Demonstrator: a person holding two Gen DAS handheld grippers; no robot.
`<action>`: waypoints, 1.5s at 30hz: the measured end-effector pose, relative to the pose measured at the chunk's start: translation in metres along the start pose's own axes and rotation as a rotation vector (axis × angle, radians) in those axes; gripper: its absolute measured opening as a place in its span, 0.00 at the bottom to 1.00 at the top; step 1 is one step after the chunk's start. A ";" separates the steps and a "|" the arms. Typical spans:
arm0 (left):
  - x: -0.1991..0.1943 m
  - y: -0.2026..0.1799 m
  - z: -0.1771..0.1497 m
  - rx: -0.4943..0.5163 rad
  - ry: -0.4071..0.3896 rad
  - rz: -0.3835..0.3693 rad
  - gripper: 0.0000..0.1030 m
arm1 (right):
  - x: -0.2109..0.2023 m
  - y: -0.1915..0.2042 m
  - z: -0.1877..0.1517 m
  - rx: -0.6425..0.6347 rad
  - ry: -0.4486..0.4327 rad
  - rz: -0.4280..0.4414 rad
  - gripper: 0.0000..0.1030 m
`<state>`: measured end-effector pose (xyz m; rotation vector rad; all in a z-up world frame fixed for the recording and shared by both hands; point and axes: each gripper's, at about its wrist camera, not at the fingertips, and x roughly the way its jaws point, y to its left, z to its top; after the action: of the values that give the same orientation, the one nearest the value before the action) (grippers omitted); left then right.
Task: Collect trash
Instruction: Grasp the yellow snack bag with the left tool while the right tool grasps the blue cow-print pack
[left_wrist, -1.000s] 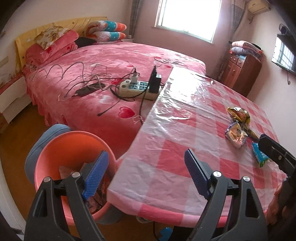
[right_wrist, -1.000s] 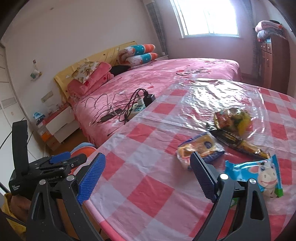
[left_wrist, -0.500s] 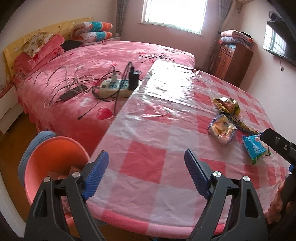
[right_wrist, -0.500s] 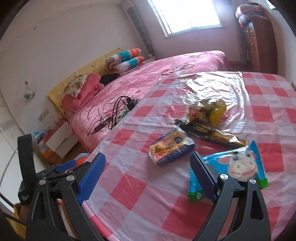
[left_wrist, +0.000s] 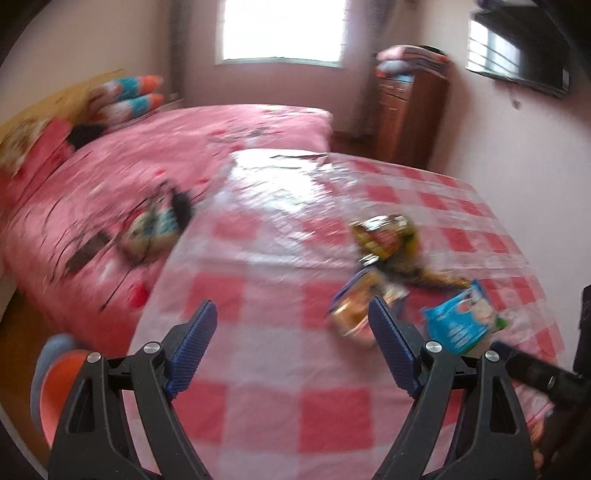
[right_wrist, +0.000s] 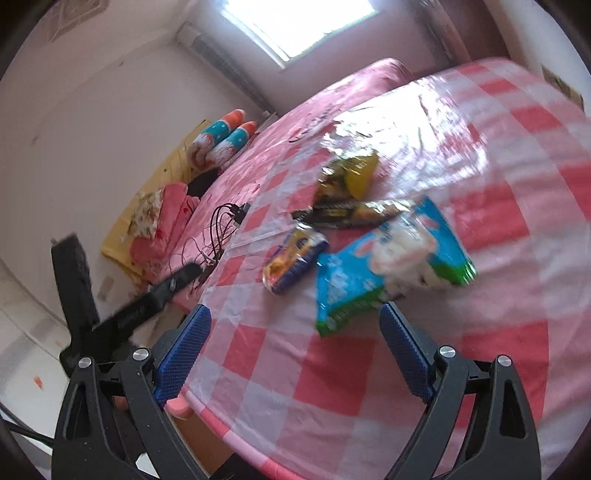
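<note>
Several snack wrappers lie on the pink checked table (left_wrist: 266, 369). A blue cow-print wrapper (right_wrist: 384, 258) (left_wrist: 461, 321) lies just ahead of my open, empty right gripper (right_wrist: 291, 354). Beside it are a small blue-orange wrapper (right_wrist: 291, 258) (left_wrist: 354, 306), a long dark bar wrapper (right_wrist: 351, 216) and a yellow crumpled bag (right_wrist: 351, 173) (left_wrist: 384, 236). My left gripper (left_wrist: 291, 347) is open and empty over the table's near part, left of the wrappers. An orange bin (left_wrist: 55, 391) stands low at the left.
A pink bed (left_wrist: 129, 177) with a power strip and cables (left_wrist: 155, 225) adjoins the table's left side. A wooden dresser (left_wrist: 406, 107) stands at the back. The table (right_wrist: 332, 387) edge runs close under the right gripper.
Both grippers have swung toward the wrappers. The left view has turned right, away from the bin. The right gripper has closed in on the blue cow wrapper. Both stay open.
</note>
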<state>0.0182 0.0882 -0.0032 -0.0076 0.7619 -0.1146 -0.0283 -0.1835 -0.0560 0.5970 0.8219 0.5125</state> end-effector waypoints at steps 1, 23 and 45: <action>0.006 -0.009 0.007 0.040 0.001 -0.017 0.82 | -0.001 -0.003 0.000 0.008 -0.002 -0.002 0.88; 0.139 -0.091 0.072 0.433 0.170 -0.145 0.82 | 0.012 -0.044 0.045 0.017 0.011 -0.064 0.75; 0.183 -0.113 0.089 0.441 0.203 -0.239 0.74 | 0.011 -0.052 0.061 -0.073 0.005 -0.205 0.75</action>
<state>0.1995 -0.0470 -0.0597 0.3370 0.9238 -0.5154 0.0365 -0.2317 -0.0641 0.4389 0.8552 0.3550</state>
